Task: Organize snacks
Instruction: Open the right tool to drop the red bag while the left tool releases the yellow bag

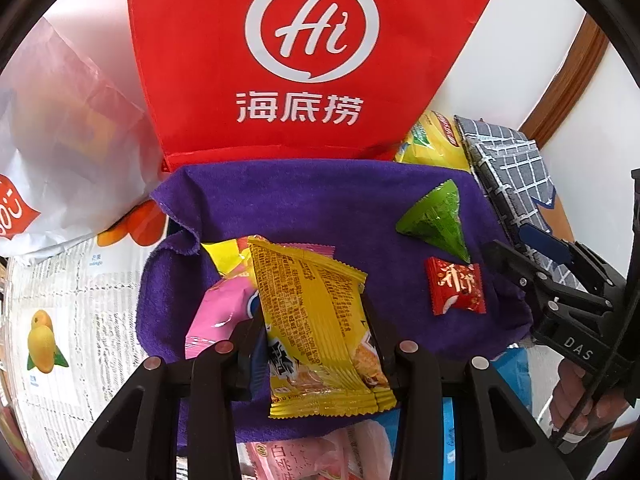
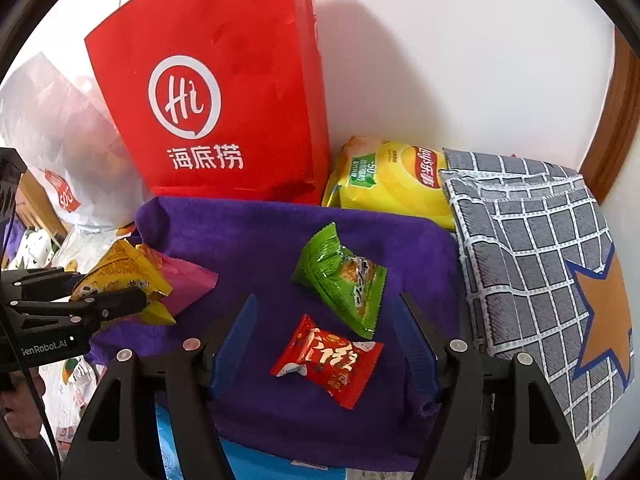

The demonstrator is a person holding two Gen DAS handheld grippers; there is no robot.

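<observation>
Two loose snacks [image 2: 328,360] on purple cloth [image 2: 256,240]

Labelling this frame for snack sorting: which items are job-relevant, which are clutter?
Job:
yellow snack packet, held in left gripper
pink packet
green packet
red packet
right gripper, open
red bag

Clutter:
purple cloth
checked grey cloth
white plastic bag

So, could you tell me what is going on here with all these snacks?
A person is sorting snacks on a purple cloth with a hand-held gripper in each hand. The left gripper is shut on a yellow snack packet, held above a pink packet. The right gripper is open, its jaws either side of a red candy packet lying on the cloth, with a green packet just beyond it.
</observation>
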